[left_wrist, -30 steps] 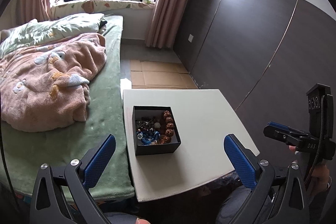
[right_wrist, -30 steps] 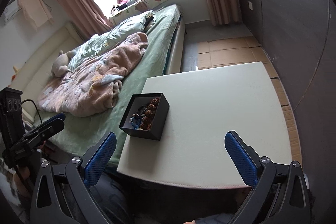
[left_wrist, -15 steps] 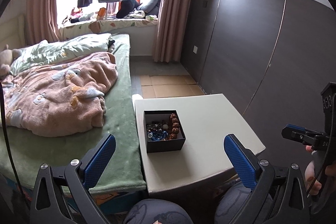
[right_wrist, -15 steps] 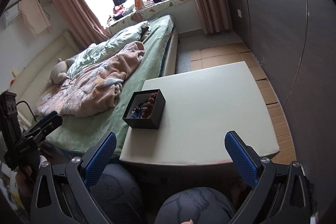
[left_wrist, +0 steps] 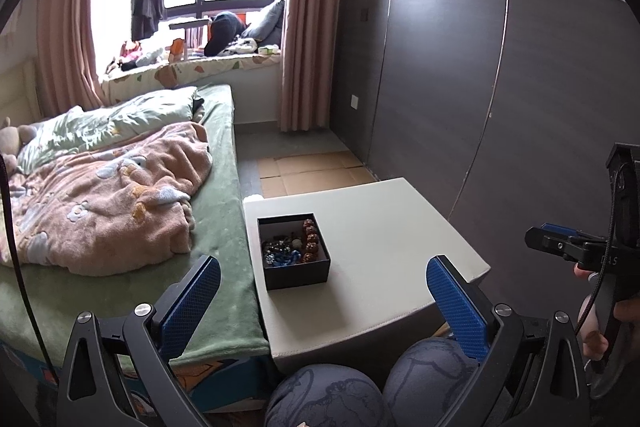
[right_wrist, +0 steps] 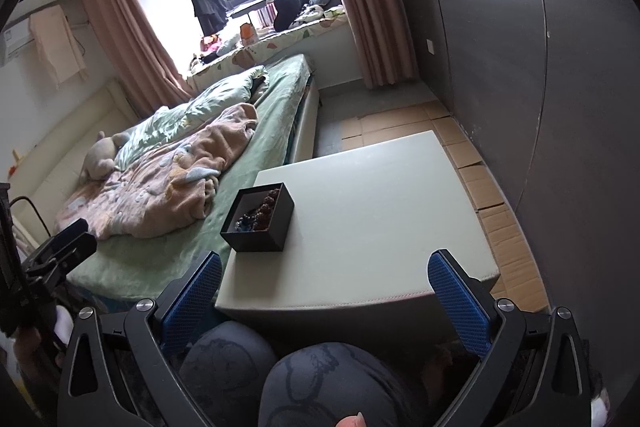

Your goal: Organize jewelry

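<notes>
A small open black box (left_wrist: 298, 273) stands near the left edge of a white table (left_wrist: 380, 247). Inside it lie a brown bead bracelet (left_wrist: 310, 241) and a tangle of blue and dark beads (left_wrist: 282, 259). My left gripper (left_wrist: 322, 269) is held open, well back from the table, with nothing between its fingers. The right wrist view shows the same black box (right_wrist: 282, 223) with brown beads (right_wrist: 266, 205) on the white table (right_wrist: 380, 207). My right gripper (right_wrist: 324, 263) is also open and empty, hovering short of the table's near edge. Each gripper shows at the other view's edge.
A bed (left_wrist: 224, 219) with a green sheet and a pink blanket (left_wrist: 104, 203) runs along the table's left side. Dark wall panels (left_wrist: 500, 107) stand to the right, with cardboard sheets (left_wrist: 312, 169) on the floor beyond. The person's knees (left_wrist: 360, 391) sit below the table's near edge.
Both grippers have drawn back from the table and tilted up, so the box looks smaller and farther off. The person's knees have come into view. Both stay open.
</notes>
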The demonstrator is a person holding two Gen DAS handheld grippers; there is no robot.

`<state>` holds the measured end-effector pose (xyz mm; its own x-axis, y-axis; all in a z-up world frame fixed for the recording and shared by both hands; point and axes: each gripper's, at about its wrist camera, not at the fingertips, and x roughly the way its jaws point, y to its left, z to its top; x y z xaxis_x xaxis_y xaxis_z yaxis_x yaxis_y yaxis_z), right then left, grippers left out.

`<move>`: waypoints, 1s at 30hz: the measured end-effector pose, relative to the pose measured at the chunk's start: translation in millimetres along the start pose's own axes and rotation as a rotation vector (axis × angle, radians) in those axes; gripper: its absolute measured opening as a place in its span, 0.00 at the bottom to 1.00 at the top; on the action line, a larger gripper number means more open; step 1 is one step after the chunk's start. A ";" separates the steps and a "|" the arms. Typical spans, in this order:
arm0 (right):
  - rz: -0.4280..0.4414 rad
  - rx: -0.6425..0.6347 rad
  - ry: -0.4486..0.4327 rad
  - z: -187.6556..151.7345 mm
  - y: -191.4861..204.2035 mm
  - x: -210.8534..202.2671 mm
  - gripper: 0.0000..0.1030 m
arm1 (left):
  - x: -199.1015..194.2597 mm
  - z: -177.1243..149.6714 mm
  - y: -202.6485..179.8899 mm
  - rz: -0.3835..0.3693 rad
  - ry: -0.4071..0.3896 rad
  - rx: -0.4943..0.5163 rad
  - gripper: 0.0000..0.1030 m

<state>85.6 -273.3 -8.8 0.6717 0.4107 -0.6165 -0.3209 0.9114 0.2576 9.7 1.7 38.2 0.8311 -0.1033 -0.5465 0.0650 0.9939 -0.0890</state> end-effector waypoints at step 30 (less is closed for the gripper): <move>-0.003 -0.032 0.001 -5.1 12.9 -8.6 1.00 | -8.5 -6.5 -3.5 -0.017 0.012 -0.025 1.00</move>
<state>72.3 -265.3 -3.9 0.6719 0.4083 -0.6180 -0.3401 0.9113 0.2323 -1.2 -1.2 37.8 0.8233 -0.1203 -0.5547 0.0648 0.9908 -0.1188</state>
